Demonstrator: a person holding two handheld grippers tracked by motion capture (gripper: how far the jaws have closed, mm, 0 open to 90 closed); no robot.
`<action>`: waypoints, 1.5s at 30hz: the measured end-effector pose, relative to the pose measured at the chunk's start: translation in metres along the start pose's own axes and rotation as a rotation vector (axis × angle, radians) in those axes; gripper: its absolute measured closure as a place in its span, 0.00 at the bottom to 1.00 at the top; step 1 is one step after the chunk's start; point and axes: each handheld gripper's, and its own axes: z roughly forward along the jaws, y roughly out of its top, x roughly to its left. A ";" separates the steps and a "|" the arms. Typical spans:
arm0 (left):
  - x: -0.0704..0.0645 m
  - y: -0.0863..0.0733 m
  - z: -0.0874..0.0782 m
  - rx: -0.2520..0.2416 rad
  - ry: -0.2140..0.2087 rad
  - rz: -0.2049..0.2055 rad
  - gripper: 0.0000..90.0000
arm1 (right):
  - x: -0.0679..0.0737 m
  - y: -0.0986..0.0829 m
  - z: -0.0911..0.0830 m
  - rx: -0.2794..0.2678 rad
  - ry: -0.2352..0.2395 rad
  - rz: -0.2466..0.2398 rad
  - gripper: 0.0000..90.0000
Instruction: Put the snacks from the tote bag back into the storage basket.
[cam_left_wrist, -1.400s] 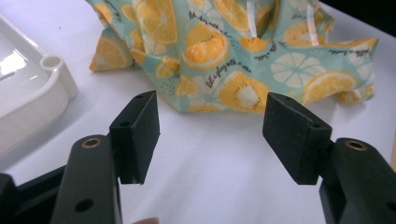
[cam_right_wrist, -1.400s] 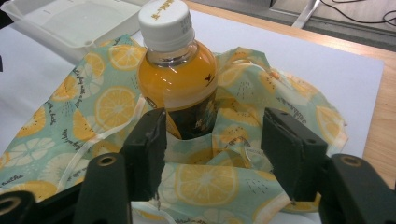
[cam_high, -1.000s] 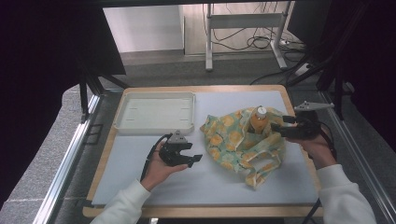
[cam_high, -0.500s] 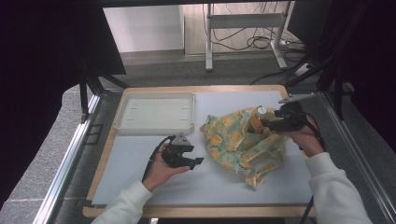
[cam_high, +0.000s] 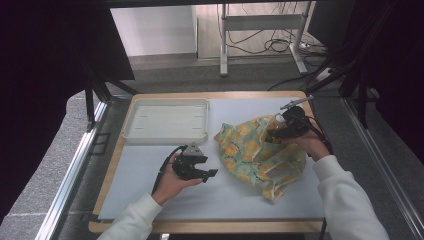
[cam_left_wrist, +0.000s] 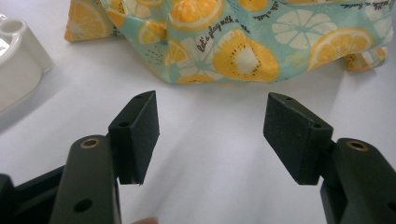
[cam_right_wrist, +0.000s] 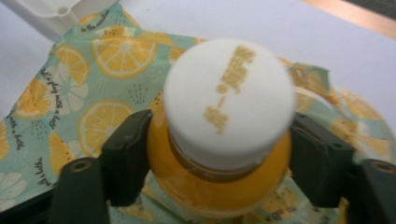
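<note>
A teal cloth bag printed with orange slices (cam_high: 260, 152) (cam_left_wrist: 243, 37) (cam_right_wrist: 70, 88) lies crumpled on the white mat, right of centre. An orange juice bottle with a white cap (cam_right_wrist: 224, 121) (cam_high: 278, 121) stands in it at its far right part. My right gripper (cam_high: 282, 131) (cam_right_wrist: 219, 158) is shut on the bottle's neck, just below the cap. My left gripper (cam_high: 207, 173) (cam_left_wrist: 212, 135) rests low over the mat a little left of the bag, open, nothing between its pads.
A white rectangular tray (cam_high: 166, 120) (cam_left_wrist: 18, 51) sits at the back left of the mat. The mat lies on a wooden board (cam_high: 210, 95) with metal rails either side. Bare mat stretches along the front.
My right gripper has carried the bottle left and toward the bag's far part, lower into the cloth. The left gripper has barely moved.
</note>
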 end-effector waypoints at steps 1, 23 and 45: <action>0.000 0.000 0.000 -0.001 -0.001 -0.006 0.40 | 0.000 0.001 0.000 0.004 0.003 0.000 0.32; 0.004 -0.001 -0.003 -0.013 0.003 -0.017 0.40 | 0.005 0.034 -0.058 -0.070 0.001 -0.019 0.33; 0.006 -0.002 -0.003 -0.019 0.004 -0.037 0.40 | 0.030 0.069 -0.086 -0.136 0.026 -0.062 0.33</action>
